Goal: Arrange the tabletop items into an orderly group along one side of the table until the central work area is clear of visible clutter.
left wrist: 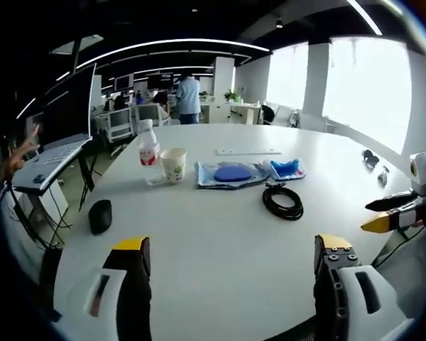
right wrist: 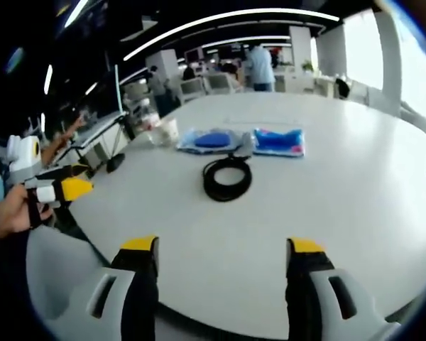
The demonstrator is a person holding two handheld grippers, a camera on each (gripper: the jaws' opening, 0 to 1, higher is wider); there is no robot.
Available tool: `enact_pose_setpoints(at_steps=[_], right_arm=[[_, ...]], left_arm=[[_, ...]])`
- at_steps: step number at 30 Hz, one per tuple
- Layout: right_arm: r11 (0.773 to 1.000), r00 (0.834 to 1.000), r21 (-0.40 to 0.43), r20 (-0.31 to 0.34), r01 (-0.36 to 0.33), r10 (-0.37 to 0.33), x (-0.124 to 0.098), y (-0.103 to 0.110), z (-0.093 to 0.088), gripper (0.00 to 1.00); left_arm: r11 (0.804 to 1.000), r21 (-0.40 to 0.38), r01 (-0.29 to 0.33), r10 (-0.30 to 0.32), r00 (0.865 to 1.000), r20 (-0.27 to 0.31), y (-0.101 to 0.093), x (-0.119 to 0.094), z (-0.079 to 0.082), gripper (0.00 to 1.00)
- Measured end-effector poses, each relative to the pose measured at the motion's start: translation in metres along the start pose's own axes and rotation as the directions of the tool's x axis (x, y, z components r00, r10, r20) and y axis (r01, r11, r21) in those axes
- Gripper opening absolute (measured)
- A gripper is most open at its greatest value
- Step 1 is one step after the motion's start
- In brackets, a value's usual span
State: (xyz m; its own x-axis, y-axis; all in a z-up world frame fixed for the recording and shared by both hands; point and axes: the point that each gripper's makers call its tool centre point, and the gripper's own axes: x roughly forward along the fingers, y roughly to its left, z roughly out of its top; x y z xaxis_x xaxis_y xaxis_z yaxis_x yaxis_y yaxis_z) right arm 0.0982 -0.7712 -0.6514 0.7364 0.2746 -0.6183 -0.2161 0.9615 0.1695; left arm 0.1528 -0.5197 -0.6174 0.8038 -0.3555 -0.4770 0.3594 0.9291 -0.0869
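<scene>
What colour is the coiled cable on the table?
Black. The coiled cable shows best in the right gripper view, lying on the white table.

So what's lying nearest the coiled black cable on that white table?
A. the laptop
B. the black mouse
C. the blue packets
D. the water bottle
C: the blue packets lie just beyond the cable, with the bottle and mouse farther off to the side on the table.

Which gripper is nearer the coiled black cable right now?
Right, by a little. The right gripper faces the coiled black cable straight ahead; the left gripper has it ahead and off toward its right jaw.
</scene>
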Motion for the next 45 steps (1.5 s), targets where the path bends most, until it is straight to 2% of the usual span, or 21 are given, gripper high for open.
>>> enact_pose_setpoints(at_steps=[2, 6, 10, 18, 29, 31, 33, 39, 45], right_arm=[[1.0, 1.0, 0.003, 0.003, 0.008, -0.008, -0.002, -0.001, 0.0, 0.81], [1.0, 1.0, 0.001, 0.02, 0.01, -0.01, -0.008, 0.002, 0.003, 0.86], [1.0, 0.999, 0.007, 0.009, 0.031, -0.031, -0.01, 0.003, 0.001, 0.99], [0.999, 0.999, 0.033, 0.027, 0.043, -0.044, -0.02, 0.004, 0.005, 1.0], [0.997, 0.998, 0.051, 0.03, 0.055, -0.057, -0.02, 0.003, 0.007, 1.0], [0.995, 0.998, 0.083, 0.037, 0.053, -0.056, -0.019, 0.002, 0.008, 1.0], [0.996, 0.998, 0.077, 0.034, 0.053, -0.056, -0.019, 0.002, 0.009, 1.0], [0.997, 0.998, 0.049, 0.023, 0.055, -0.056, -0.019, 0.004, 0.008, 1.0], [0.997, 0.998, 0.06, 0.028, 0.055, -0.057, -0.02, 0.003, 0.008, 1.0]], left_arm=[[1.0, -0.007, -0.004, 0.004, 1.0, 0.004, 0.002, -0.003, 0.0, 0.97], [1.0, -0.005, -0.02, 0.02, 1.0, 0.008, 0.007, -0.007, 0.0, 0.98], [0.999, -0.019, -0.029, 0.029, 1.0, -0.005, 0.012, -0.01, -0.003, 0.98], [0.999, -0.027, -0.035, 0.035, 0.999, -0.015, 0.016, -0.016, -0.005, 0.98], [0.999, -0.022, -0.04, 0.04, 0.999, -0.031, 0.018, -0.017, -0.009, 0.98], [0.999, -0.027, -0.044, 0.044, 0.999, -0.03, 0.019, -0.017, -0.009, 0.98], [0.998, -0.029, -0.049, 0.047, 0.998, -0.042, 0.021, -0.017, -0.011, 0.98], [0.998, -0.028, -0.051, 0.05, 0.998, -0.034, 0.022, -0.017, -0.009, 0.98], [0.998, -0.03, -0.049, 0.048, 0.998, -0.029, 0.023, -0.018, -0.007, 0.98]])
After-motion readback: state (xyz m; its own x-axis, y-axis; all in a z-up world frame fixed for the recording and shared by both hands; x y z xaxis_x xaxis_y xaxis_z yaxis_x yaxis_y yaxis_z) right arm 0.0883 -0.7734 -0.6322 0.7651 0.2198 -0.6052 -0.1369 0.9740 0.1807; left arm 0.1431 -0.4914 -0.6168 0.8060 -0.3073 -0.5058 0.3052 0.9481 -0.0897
